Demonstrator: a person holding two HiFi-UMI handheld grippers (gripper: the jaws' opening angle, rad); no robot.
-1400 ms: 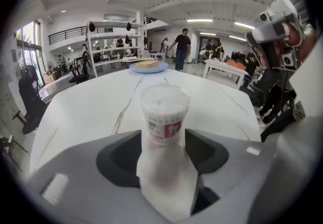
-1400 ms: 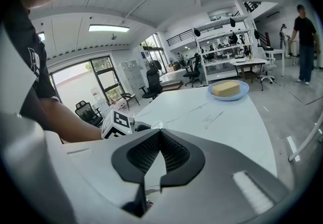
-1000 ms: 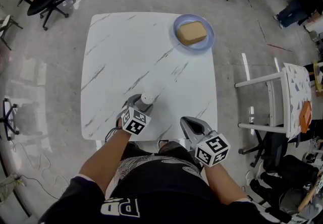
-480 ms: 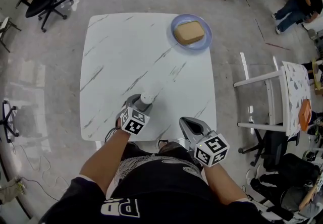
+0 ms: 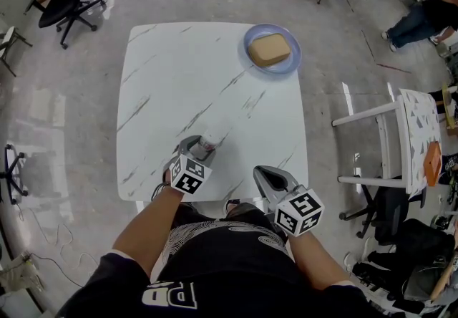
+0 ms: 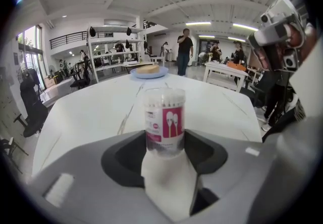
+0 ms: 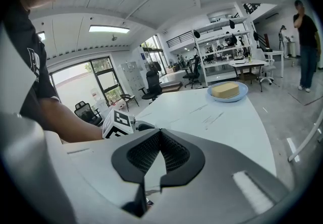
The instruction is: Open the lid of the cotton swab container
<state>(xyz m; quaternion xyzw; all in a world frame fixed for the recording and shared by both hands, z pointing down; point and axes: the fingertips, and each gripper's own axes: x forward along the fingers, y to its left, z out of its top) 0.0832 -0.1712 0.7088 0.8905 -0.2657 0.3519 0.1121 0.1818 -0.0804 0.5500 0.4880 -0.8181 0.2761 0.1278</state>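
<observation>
Left gripper view first: the left gripper (image 6: pixel 165 141) has its jaws spread wide and they have just been closing in. The cotton swab container (image 6: pixel 164 119) stands upright right between them. Both pads meet its lower sides, with no gap showing on either flank, so I read this as a grip just being taken down low on the body. The clear lid (image 6: pixel 164 93) sits above the fingertips, on and untouched. From the head view, the container rests on the white marble table (image 5: pixel 179 73), near its front edge, at the tip of those left fingers.

Across to the right: the right gripper (image 7: pixel 157 140) is pressed fully closed, nothing between its pads, and it hangs well to the right of the left fingers, by the table's near edge. Far ahead of its fingertips, at the table's far corner, there's a blue plate (image 5: pixel 250 62) with a tan block (image 5: pixel 270 49) on it. That has no part in this job.

So the step in hand looks like bracing the container. Next call, as I judge it, is for the right jaws to part, travel over and take the lid above the left fingers. The left must hold firm, because this tall light tub could tip or spin.
</observation>
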